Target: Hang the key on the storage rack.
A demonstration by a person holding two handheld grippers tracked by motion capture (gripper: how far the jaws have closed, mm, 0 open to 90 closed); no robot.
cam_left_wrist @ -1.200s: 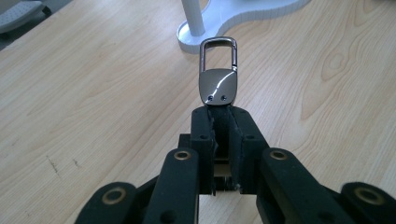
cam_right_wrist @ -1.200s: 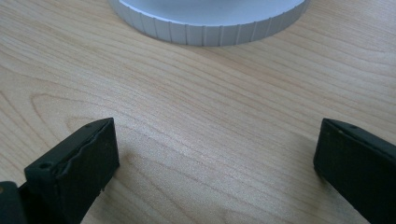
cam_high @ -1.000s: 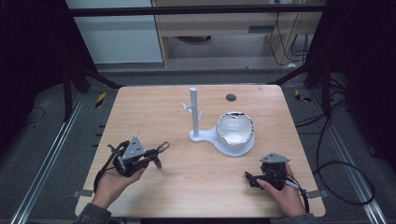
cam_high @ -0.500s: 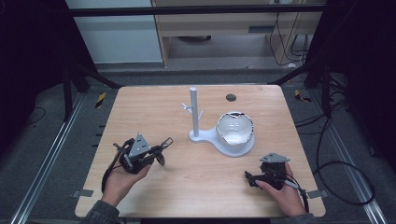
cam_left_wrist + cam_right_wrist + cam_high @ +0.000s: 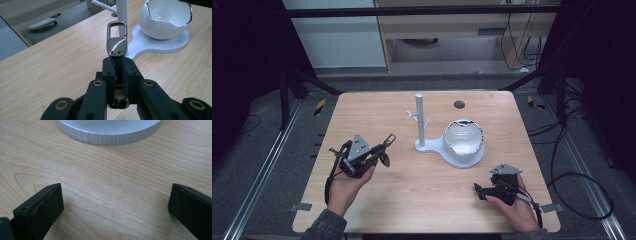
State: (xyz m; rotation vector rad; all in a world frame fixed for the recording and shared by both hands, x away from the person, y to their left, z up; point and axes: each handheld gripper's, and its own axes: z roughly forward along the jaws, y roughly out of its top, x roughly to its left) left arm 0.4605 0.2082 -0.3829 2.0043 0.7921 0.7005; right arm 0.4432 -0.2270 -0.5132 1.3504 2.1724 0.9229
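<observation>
The bench (image 5: 377, 205) is a light wood-grain top with rounded corners, and a small dark round spot (image 5: 459, 104) sits near its far edge. A white stand (image 5: 419, 122) is the landmark: an upright post with short side pegs, on a flat white base that widens to the right. A white bowl (image 5: 464, 137) with an uneven silver rim rests on that wider part of the base.

My left gripper (image 5: 382, 150) is to the left of the stand and angled toward it. Its jaws are clamped together on a metal key clip (image 5: 116, 41). In the left gripper view, the clip projects beyond the jaw tips and its loop end lies in line with the post; I cannot tell if the two touch.

My right gripper (image 5: 479, 190) is at the near right of the stand, low at the bench. Its jaws stand wide apart with only bare wood between them. In the right gripper view, the ribbed edge of the stand base lies just beyond them.

Around the bench, the floor (image 5: 257, 150) is dark grey. Behind the stand, a pale cabinet (image 5: 337, 35) and a wooden shelf unit (image 5: 447, 30) stand at the back. Black cables (image 5: 577, 175) lie to the right.
</observation>
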